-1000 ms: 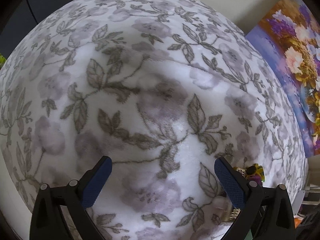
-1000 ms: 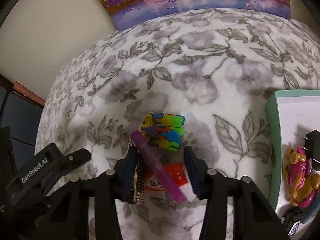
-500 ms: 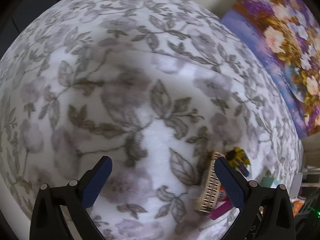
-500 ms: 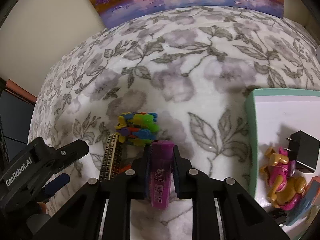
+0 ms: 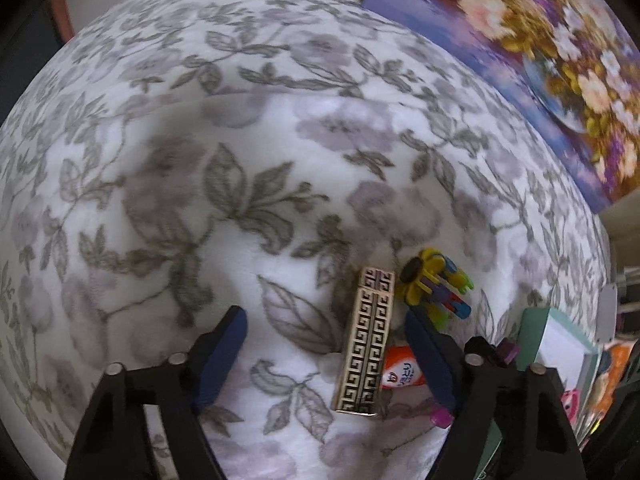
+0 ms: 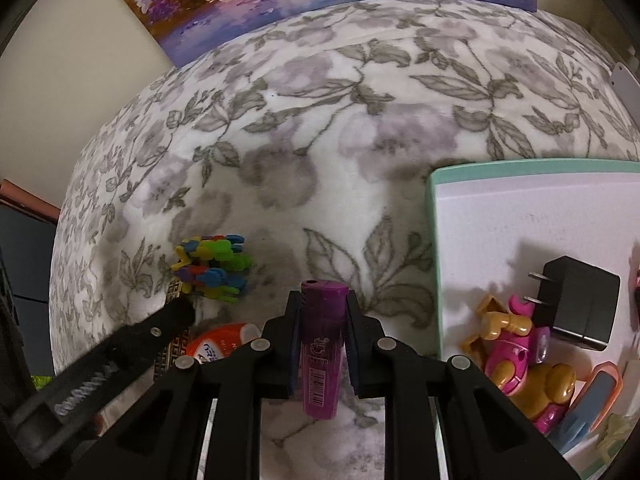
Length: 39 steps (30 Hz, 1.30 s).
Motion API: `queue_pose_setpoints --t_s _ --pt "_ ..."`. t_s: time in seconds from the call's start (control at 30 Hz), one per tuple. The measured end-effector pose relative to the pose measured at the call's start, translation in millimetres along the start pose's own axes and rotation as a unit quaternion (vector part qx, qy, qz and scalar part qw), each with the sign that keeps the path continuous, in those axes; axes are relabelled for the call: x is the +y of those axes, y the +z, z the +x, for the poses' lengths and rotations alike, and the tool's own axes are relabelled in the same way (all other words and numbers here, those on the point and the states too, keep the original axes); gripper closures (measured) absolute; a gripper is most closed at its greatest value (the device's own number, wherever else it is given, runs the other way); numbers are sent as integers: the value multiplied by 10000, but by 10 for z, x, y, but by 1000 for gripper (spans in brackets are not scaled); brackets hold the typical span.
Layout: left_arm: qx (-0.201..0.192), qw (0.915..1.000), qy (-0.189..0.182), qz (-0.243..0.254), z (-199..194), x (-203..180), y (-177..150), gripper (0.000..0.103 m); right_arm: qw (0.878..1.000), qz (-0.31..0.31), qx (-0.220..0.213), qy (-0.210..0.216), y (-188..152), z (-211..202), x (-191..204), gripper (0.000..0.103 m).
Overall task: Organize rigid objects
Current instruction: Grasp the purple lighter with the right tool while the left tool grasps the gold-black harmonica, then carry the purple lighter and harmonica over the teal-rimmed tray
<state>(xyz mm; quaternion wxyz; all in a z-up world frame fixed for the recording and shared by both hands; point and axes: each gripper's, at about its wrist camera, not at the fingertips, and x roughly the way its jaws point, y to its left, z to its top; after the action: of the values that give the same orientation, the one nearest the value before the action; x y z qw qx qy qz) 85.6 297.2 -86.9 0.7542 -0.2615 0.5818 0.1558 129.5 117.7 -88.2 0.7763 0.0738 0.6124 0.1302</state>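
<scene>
Floral blanket (image 6: 320, 140) underneath — right gripper (image 6: 322, 312) clamps a purple lighter (image 6: 322, 344) just left of the green tray (image 6: 434, 240); left gripper (image 5: 328, 344) gapes wide over the patterned box (image 5: 366, 340).

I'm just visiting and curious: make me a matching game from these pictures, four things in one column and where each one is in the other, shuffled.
Things:
1. purple lighter
2. black plug adapter
3. gold patterned bar
4. colourful toy block

Places:
A. lying on the floral blanket between the open left claw's fingers
B. inside the green-rimmed box
C. clamped in the right claw
D. on the blanket, beyond the gold bar

Pairs: 1-C, 2-B, 3-A, 4-D
</scene>
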Motion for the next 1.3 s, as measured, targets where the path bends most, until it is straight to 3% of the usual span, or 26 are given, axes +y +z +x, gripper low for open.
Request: queue_pose_setpoints --t_s 0.07,0.2,0.23,0.5,0.73,1.0,1.3 --pt "12 10000 30 55 35 -38 -20 41 10000 8 13 8 6 10 -6 83" --pt "-65 9999 -57 136 31 -114 -27 77 10000 5 29 30 5 -2 -19 83" --pt "-84 9999 -44 135 30 -134 -22 80 10000 7 30 31 4 -13 -18 83" --pt "-403 9988 -272 26 -218 -164 41 81 9994 -61 -208 267 46 -312 8 83" --pt "-880 9950 -472 43 -661 -220 63 81 9982 20 -474 370 97 -648 -72 83" --pt "-1261 9887 -723 364 -1101 -551 -75 81 9961 346 -785 -228 193 -1010 -550 83" --pt "-1027 9835 -956 1139 -1061 -1334 -404 81 9903 829 -831 -742 251 -1213 -1307 83"
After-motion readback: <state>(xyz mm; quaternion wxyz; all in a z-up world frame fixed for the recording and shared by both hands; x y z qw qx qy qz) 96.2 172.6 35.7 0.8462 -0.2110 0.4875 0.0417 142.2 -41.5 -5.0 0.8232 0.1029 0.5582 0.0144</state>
